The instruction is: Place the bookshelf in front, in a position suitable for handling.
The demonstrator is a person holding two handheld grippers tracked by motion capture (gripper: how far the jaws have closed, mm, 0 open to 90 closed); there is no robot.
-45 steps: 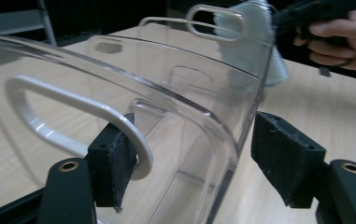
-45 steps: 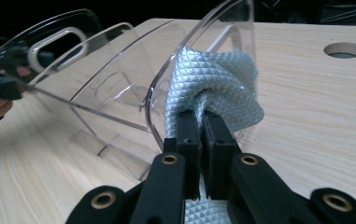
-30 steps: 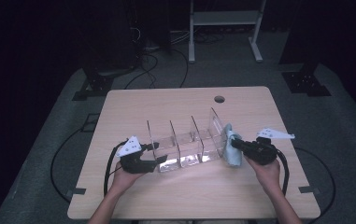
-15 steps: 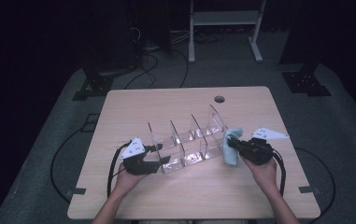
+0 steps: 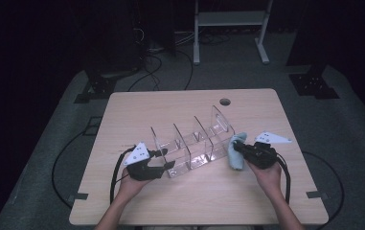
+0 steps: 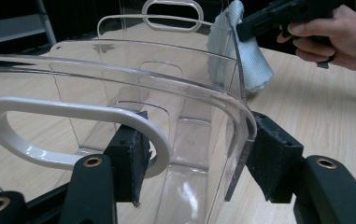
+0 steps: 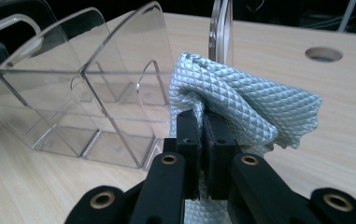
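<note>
Cloth point(image 7: 241, 105) partly hidden in right hand-held gripper point(image 7: 202, 140)'s clamp; left hand-held gripper point(image 6: 194, 158) straddling organizer point(image 6: 166, 116) wall.

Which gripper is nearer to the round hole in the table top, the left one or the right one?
The right. The right gripper, shut on the light blue cloth, is just below and right of the hole. The left gripper, at the clear organizer's near end, is farther down and left.

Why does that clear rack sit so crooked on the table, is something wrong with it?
Nothing looks broken or spilled. The clear rack lies slantwise to the table edges. The left gripper has been closing around its near end wall, and the right gripper pinches a cloth at its far end.
</note>
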